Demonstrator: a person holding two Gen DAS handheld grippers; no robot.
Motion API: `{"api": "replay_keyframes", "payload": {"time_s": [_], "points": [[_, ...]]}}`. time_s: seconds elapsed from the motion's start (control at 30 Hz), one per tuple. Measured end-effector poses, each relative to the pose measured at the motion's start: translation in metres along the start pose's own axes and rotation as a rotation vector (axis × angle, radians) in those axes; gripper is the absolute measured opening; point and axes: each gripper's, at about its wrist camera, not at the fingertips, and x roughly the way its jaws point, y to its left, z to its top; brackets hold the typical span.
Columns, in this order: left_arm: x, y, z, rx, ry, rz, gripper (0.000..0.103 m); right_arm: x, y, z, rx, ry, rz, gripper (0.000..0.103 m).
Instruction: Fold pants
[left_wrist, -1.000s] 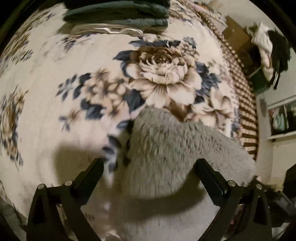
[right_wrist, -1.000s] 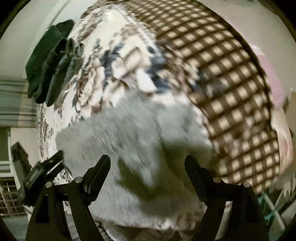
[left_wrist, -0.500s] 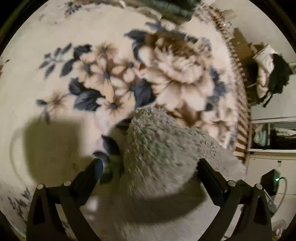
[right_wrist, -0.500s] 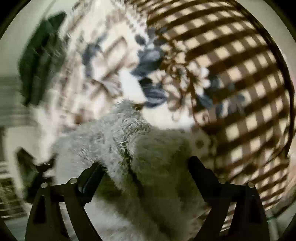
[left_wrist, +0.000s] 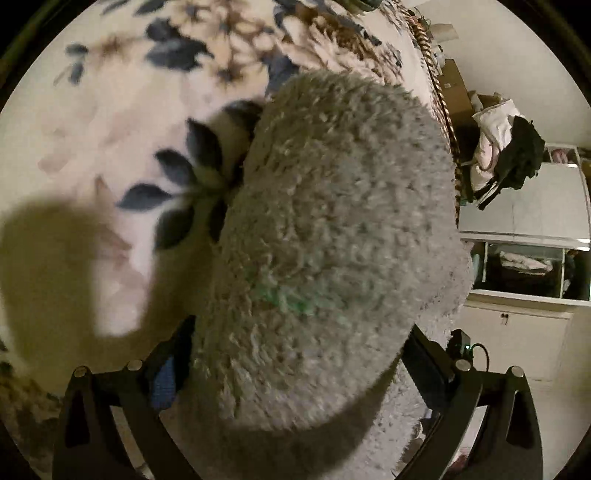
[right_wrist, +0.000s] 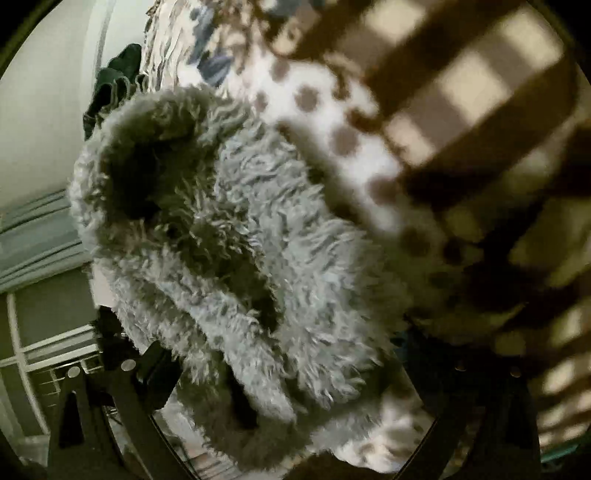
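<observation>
Two grippers, the left gripper (left_wrist: 295, 354) and right gripper (right_wrist: 284, 373), reach forward over the floral bed (left_wrist: 110, 122). Each has its jaws spread wide with one grey fluffy pair of pants (left_wrist: 332, 229) bunched between them, lying on the bed.

Both wrist cameras are looking forward along their fingers, very near the fuzzy grey pants (left_wrist: 332, 229). They are sharing the pants (right_wrist: 236, 236) and the flowered blanket (left_wrist: 110, 122).
</observation>
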Motion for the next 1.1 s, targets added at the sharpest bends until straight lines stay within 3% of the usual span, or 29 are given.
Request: {"api": "replay_keyframes", "payload": {"time_s": [0.17,0.23,0.27,0.33,0.4,0.63,0.77,1.1], "points": [[0.002,0.0,0.004,0.0,0.015,-0.035,0.102,0.0,-0.011,-0.002,0.033,-0.011,0.079,0.103],[-0.001,-0.006,0.005,0.035,0.001,-0.038,0.086,-0.002,-0.005,-0.007,0.002,-0.025,0.064,0.093],[-0.006,-0.01,0.004,0.054,-0.014,-0.035,0.08,-0.002,-0.001,-0.01,-0.014,-0.031,0.049,0.077],[-0.014,-0.014,0.003,0.062,-0.039,-0.049,0.052,-0.005,0.008,-0.016,-0.035,-0.058,0.007,0.064],[-0.023,-0.017,0.001,0.065,-0.05,-0.077,0.048,-0.009,0.012,-0.021,-0.042,-0.076,-0.011,0.054],[-0.055,-0.048,0.007,0.119,-0.056,-0.09,0.046,-0.037,0.057,-0.047,-0.101,-0.126,-0.082,0.047],[-0.088,-0.069,0.024,0.14,-0.088,-0.11,0.046,-0.047,0.108,-0.055,-0.157,-0.151,-0.102,0.047],[-0.174,-0.107,0.133,0.226,-0.156,-0.134,0.046,-0.035,0.243,-0.029,-0.231,-0.195,-0.093,0.046]]}}
